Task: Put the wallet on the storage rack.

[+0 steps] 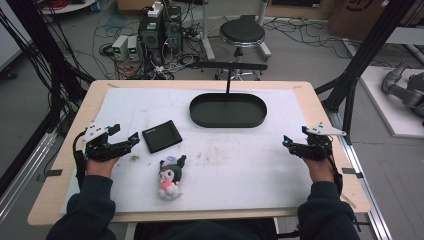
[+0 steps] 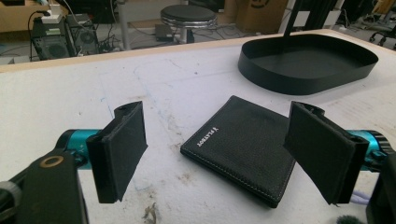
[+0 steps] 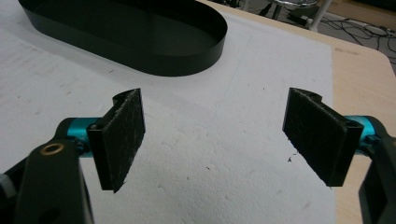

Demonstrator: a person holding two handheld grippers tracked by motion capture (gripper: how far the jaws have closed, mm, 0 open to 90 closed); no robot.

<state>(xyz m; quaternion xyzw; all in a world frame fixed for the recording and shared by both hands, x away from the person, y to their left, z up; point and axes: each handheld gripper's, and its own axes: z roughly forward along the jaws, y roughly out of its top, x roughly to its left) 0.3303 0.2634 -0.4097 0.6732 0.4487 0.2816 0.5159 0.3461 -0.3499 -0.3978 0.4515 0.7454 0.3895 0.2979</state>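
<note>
The left tool has its jaws spread wide with nothing between the pads, and it rests low at about 9 o'clock on the bench. Just beyond its tips, toward 3 o'clock, the black wallet lies flat on the white mat, apart from the pads. The right tool is likewise spread and empty, well apart at the 3 o'clock edge. A plush toy lies near the wallet at its 5 o'clock; the black oval tray sits at 12 o'clock. The risk, as I judge it: the wallet is thin and flat, so the pads could skid over the leather or push it sideways toward the toy rather than catch an edge.
</note>
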